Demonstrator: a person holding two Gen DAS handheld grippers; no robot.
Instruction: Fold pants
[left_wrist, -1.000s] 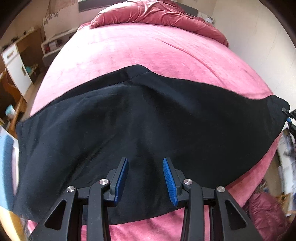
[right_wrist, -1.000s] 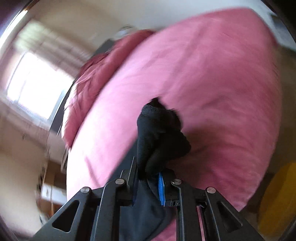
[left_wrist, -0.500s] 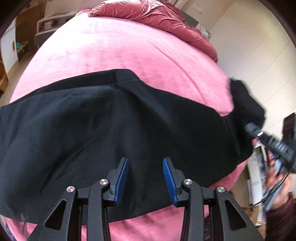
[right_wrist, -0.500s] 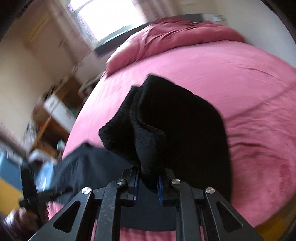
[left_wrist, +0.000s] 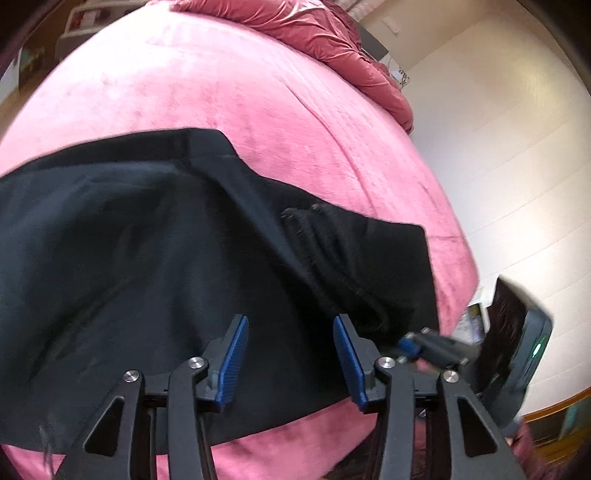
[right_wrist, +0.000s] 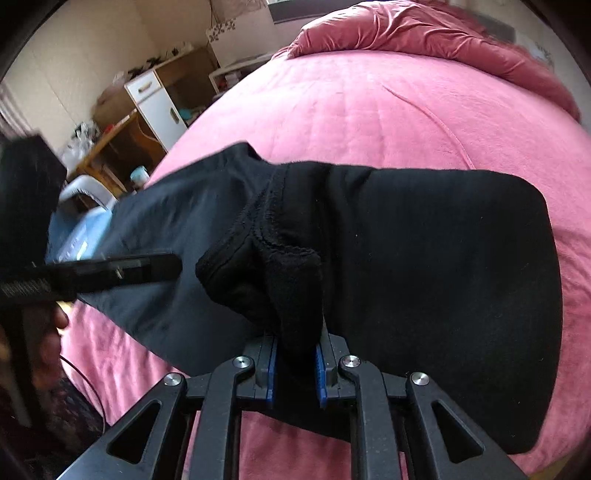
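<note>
Now one pants (right_wrist: 424, 258); two tongs: right (right_wrist: 295, 363) clamped, left (left_wrist: 290, 360) opening.

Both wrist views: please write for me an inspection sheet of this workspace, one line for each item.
Surface: pink bed cover, soft, bare beyond the pants.
Job's things: black pants lie across the bed, one end doubled over the rest.
Clutter: nothing seen on the bed except a rumpled red quilt at its far end.
Grippers: left gripper is opening above the pants, nothing between its pads; right gripper is shut on a bunched fold of the pants.
Cables: a thin dark cable near the bed edge.
Surroundings: white cupboard, wooden desk, pale wall.
</note>
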